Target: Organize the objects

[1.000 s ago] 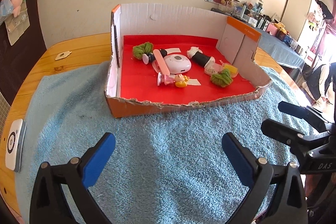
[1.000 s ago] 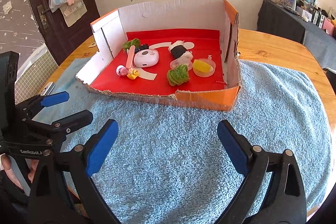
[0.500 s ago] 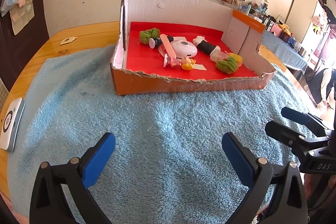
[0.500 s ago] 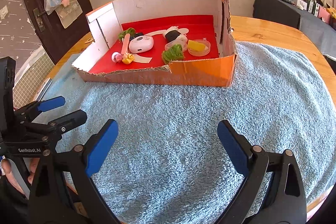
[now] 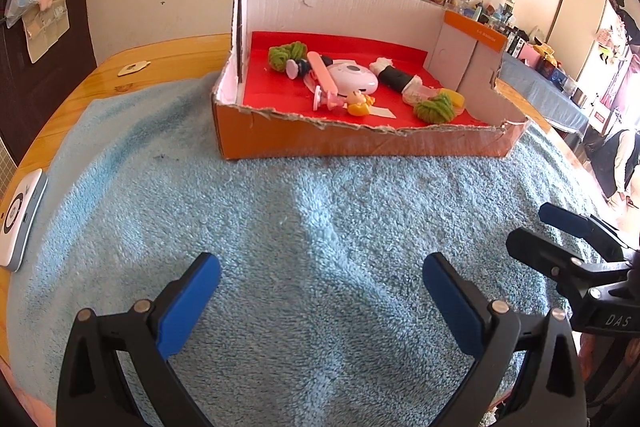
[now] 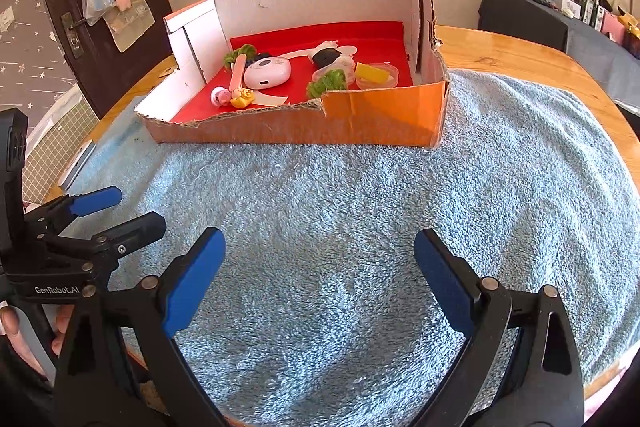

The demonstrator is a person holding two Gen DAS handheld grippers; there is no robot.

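While both tools hang spread and empty over the blue towel point(image 6: 360, 187), the job looks nearly finished. Left gripper point(image 5: 320, 301) and right gripper point(image 6: 320, 271) both face the cardboard box point(image 6: 380, 107), well ahead of their fingertips. Inside: two green yarn balls point(image 5: 434, 107), one white gadget point(image 6: 267, 71), one yellow-filled dish point(image 6: 376, 75), perhaps four smaller trinkets, hard to separate.

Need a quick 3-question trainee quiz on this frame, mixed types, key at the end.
1. True or false: the left tongs are shut on a toy.
2. The cardboard box rests on: A) bare wood B) the blue towel C) a chair.
3. Fill in: the box floor is lined in ___.
Key: 1 false, both the left and right tongs are open and empty; 2 B; 3 red.
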